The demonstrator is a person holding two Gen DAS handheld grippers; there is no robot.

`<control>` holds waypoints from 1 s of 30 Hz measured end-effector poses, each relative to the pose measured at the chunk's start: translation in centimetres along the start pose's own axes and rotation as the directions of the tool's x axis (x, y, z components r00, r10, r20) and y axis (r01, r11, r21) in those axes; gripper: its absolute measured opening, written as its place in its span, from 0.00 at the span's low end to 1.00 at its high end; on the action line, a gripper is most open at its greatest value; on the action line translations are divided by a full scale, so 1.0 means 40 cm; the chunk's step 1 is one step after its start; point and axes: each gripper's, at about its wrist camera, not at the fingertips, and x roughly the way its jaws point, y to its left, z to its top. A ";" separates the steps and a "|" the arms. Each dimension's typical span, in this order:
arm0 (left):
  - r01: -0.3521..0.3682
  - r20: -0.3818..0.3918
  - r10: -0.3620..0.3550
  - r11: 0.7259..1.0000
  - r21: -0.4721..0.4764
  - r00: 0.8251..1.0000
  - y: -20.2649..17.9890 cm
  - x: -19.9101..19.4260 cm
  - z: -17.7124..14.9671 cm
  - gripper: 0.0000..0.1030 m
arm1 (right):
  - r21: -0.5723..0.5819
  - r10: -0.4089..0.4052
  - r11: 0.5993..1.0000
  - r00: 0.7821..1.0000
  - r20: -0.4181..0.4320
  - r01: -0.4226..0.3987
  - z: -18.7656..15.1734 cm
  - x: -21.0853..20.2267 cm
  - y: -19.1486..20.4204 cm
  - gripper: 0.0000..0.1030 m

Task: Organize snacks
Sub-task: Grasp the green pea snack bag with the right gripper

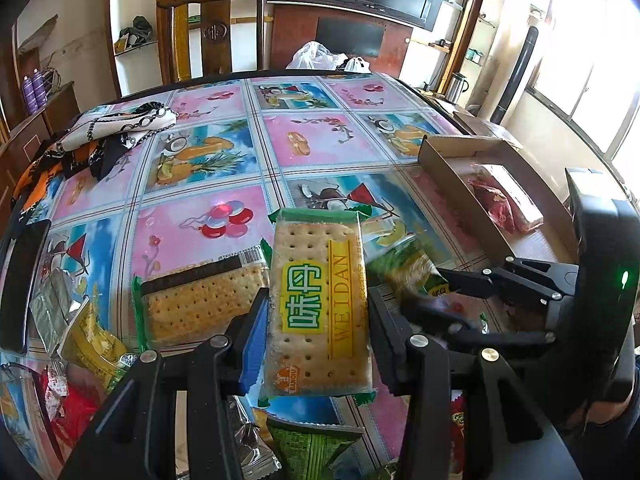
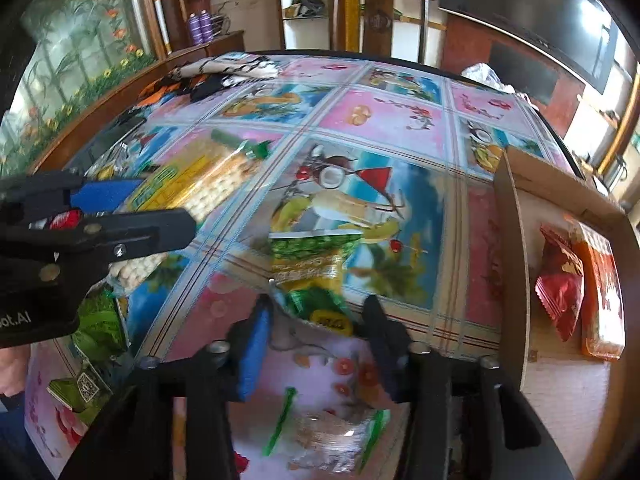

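Observation:
My left gripper (image 1: 318,312) is shut on a WEIDAN cracker pack (image 1: 318,300), held upright above the table; it also shows in the right wrist view (image 2: 188,184). My right gripper (image 2: 316,320) holds a small green and yellow snack packet (image 2: 316,276) between its fingers, blurred; that packet also shows in the left wrist view (image 1: 408,268). A second cracker pack (image 1: 200,300) lies flat on the table at the left. A cardboard box (image 1: 452,168) at the right holds red snack packets (image 2: 560,292).
More snack packets lie along the near table edge (image 1: 88,344), and a clear one is below my right gripper (image 2: 332,436). A patterned cloth (image 1: 108,136) lies at the far left. A wooden chair (image 1: 216,28) stands behind the table. A dark phone (image 1: 20,280) lies at the left edge.

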 end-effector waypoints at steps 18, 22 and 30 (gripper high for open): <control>0.022 0.008 -0.022 0.999 -0.049 1.000 0.043 -0.010 0.006 0.44 | 0.307 0.194 0.932 0.981 0.024 -0.192 0.017 -0.027 -0.088 0.65; 0.033 0.019 -0.032 0.998 -0.060 0.999 0.051 -0.023 0.007 0.44 | 0.423 0.217 0.884 0.976 0.012 -0.202 0.029 0.008 -0.111 0.65; 0.044 0.018 -0.042 0.997 -0.067 0.999 0.055 -0.030 0.007 0.44 | 0.334 0.037 0.942 0.998 -0.041 -0.021 0.095 0.048 -0.042 0.49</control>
